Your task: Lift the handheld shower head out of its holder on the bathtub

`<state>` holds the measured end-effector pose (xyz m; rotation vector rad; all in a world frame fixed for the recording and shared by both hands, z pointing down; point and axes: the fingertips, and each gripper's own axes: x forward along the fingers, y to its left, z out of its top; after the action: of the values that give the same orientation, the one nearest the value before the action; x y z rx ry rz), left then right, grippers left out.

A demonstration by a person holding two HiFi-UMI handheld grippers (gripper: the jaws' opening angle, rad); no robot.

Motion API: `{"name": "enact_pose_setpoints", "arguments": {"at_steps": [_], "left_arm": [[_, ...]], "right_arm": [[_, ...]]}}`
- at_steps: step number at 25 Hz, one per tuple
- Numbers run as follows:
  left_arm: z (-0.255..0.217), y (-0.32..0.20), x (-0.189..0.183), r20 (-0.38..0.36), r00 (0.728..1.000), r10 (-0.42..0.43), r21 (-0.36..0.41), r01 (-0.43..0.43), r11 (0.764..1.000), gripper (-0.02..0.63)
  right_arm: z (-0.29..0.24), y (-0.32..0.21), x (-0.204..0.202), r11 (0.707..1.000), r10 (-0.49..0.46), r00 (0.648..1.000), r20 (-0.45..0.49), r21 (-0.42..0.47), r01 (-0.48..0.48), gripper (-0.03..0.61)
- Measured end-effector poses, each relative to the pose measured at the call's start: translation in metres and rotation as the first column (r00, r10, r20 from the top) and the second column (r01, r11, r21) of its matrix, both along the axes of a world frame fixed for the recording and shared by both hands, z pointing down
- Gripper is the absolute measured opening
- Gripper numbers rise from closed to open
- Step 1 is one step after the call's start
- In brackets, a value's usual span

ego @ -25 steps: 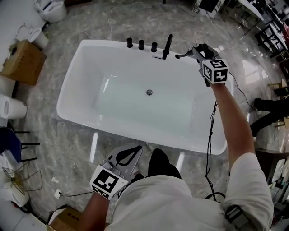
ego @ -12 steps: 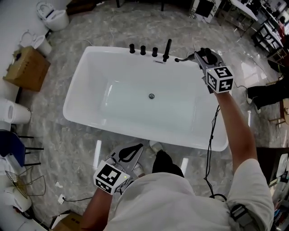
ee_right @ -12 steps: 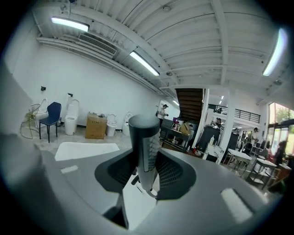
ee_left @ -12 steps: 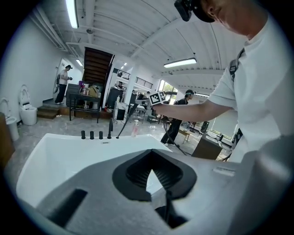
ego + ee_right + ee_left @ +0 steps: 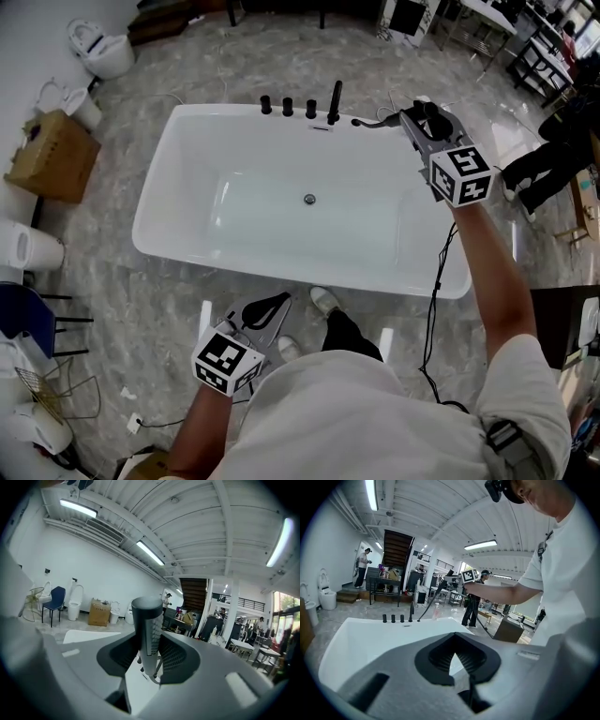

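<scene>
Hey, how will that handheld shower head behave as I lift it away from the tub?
The shower head looks rigid and smooth, so it may slip in the right gripper's jaws. Its hose trails to the bathtub rim, so it will likely tug back.

The right gripper (image 5: 149,641) hides the lower end of the shower head (image 5: 146,616), and the head view's right edge crops a bystander (image 5: 548,159).

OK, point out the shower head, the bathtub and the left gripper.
shower head (image 5: 146,634): right gripper view, middle of its grey shaft.
bathtub (image 5: 281,259): head view, white near wall below the rim.
left gripper (image 5: 283,301): head view, where its fingertips meet.
</scene>
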<state>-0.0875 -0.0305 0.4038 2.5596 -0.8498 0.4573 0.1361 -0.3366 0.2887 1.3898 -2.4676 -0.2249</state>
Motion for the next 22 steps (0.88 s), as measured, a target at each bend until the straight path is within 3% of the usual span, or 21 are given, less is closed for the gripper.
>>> {"name": "enact_pose_setpoints", "arguments": {"at_steps": [22], "left_arm": [[-0.014,0.025,-0.004,-0.013,1.0,0.014,0.027,-0.014,1.0,0.006]], "right_arm": [[-0.076,0.14,-0.028,0.995,-0.069,0.998,0.011,0.075,0.068,0.147]]}}
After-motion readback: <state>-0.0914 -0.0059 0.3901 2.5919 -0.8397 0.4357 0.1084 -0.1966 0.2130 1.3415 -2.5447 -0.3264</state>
